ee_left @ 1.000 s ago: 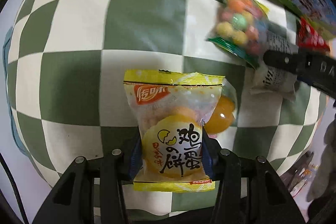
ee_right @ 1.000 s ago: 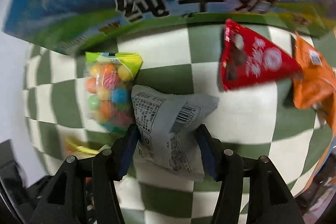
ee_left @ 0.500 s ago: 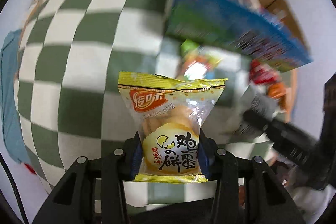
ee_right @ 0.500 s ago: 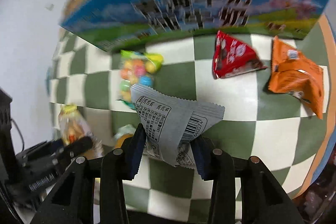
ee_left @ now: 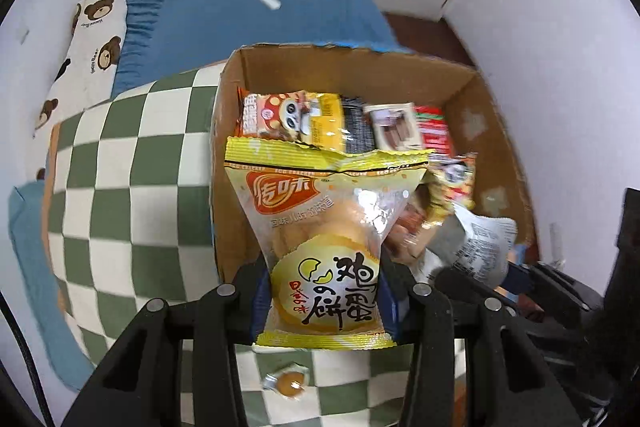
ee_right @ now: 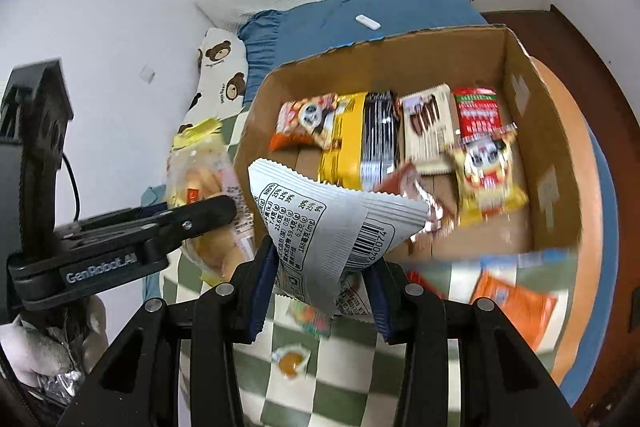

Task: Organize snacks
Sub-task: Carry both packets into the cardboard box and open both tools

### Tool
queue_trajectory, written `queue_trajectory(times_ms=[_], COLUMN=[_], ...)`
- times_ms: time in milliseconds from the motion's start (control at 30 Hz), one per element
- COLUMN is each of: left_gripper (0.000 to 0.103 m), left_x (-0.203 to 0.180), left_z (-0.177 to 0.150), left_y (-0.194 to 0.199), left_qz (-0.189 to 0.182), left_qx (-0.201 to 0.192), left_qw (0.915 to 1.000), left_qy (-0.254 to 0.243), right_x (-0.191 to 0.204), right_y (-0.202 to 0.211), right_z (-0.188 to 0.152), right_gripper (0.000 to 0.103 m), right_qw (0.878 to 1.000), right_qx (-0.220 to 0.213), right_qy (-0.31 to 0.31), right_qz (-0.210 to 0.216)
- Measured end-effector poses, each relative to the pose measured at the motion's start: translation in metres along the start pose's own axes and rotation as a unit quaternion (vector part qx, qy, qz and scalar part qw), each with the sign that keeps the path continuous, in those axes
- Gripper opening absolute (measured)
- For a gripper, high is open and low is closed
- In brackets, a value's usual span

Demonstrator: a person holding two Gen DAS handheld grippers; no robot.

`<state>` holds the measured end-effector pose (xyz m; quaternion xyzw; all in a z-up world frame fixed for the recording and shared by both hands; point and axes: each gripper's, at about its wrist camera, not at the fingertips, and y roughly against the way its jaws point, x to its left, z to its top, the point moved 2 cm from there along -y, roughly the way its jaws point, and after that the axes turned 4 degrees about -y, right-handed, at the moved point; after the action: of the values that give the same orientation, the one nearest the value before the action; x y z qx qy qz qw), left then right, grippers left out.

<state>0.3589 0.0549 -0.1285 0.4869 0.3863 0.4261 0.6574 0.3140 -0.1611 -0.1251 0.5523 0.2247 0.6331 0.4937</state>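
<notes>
My left gripper (ee_left: 320,297) is shut on a yellow egg-biscuit packet (ee_left: 320,239), held high over the near wall of an open cardboard box (ee_left: 496,131). My right gripper (ee_right: 320,287) is shut on a grey-white snack pouch (ee_right: 328,227), also raised above that box (ee_right: 556,163). Several snack packs lie in a row along the box's far side. In the right wrist view the left gripper (ee_right: 208,213) shows at the left with its yellow packet (ee_right: 200,163). The grey pouch (ee_left: 484,247) appears at the right of the left wrist view.
A green-and-white checked cloth (ee_left: 120,187) covers the bed under the box. A small orange sweet (ee_right: 290,361) and an orange packet (ee_right: 516,303) lie on the cloth near the box. A blue sheet (ee_left: 240,11) and bear-print pillow (ee_left: 88,43) lie beyond.
Both grippers have lifted their packets well up from the cloth and swung over the box, so its inside has come into view. Both grips held.
</notes>
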Motion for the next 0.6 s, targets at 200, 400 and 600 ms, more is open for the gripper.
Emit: queue_trajectory(times_ms=[200,400,600], left_gripper=[0.042,0.042,0.087], left_x=[0.013,0.018,0.016], left_z=[0.038,0.047,0.048], left_y=[-0.055,-0.089,-0.099], left_qz=[0.045,0.055,0.060], left_qx=[0.076,0.124,0.120], left_qw=[0.9961,0.9908,0.9909], left_qy=[-0.004,0.004,0.009], right_x=[-0.015,-0.028,-0.039], right_y=[-0.052,-0.111,-0.138], right_z=[0.034,0.036,0.033], right_gripper=[0.045,0.045,0.092], right_qw=[0.998,0.990,0.983], right_qx=[0.054,0.128,0.173], right_qy=[-0.031,-0.047,-0.058], right_qz=[0.018,0.042,0.030])
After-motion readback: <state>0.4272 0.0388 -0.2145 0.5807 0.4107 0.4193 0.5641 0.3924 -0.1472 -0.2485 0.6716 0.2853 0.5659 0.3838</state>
